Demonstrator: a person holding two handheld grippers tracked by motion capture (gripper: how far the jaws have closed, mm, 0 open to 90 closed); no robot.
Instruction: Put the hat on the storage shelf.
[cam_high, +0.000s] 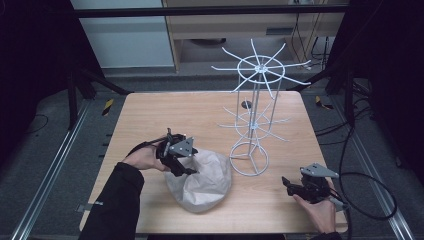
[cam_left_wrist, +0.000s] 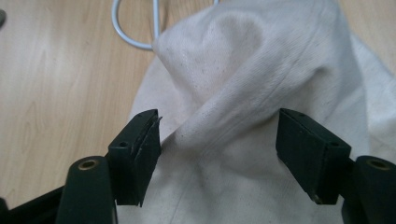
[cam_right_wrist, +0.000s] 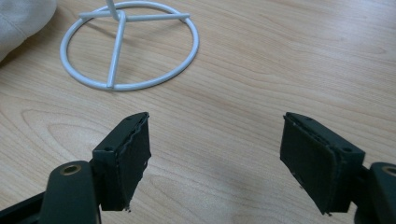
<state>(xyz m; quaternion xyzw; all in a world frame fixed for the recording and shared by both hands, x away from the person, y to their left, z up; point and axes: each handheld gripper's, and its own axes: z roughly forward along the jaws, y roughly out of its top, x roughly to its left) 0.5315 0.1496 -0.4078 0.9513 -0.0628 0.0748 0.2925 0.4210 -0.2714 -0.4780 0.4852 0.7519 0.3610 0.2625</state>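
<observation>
Two grippers are hovering over a wooden desk (cam_high: 150, 120), beside a cloth bag and a wire rack.

Lower centre of the high view, the beige cloth bag (cam_high: 205, 182) is lying crumpled, just beside the white wire rack (cam_high: 255, 107) standing right of centre. The left gripper (cam_high: 186, 169) is reaching over the bag's left edge, its jaws spread wide around a raised fold, not yet pinching it. The right gripper (cam_high: 286, 183), lower right, is holding its jaws wide apart over bare wood, gripping nothing.
</observation>
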